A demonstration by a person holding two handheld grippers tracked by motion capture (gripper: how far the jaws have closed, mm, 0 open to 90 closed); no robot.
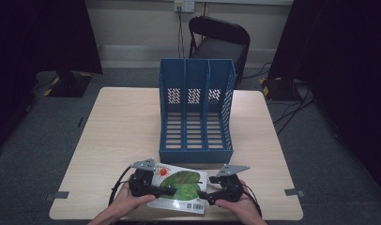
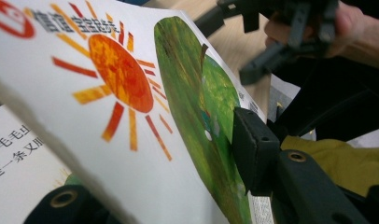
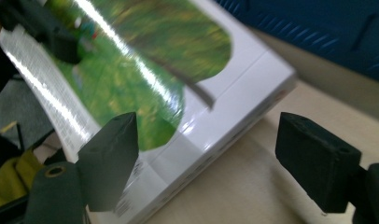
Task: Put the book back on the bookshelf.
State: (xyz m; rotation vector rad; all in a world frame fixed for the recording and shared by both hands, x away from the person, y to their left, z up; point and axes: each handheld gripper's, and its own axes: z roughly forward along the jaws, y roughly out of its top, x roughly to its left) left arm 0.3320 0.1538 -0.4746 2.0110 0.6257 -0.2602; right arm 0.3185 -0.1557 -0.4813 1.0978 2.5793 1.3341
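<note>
Book at table's near edge | left gripper clamps cover | right gripper wide apart

Looks like an office or lab recording room: light wood table on grey carpet, blue file rack just ahead of the grippers, folding chair, wall socket w/ cables beyond, black curtains either side.
</note>
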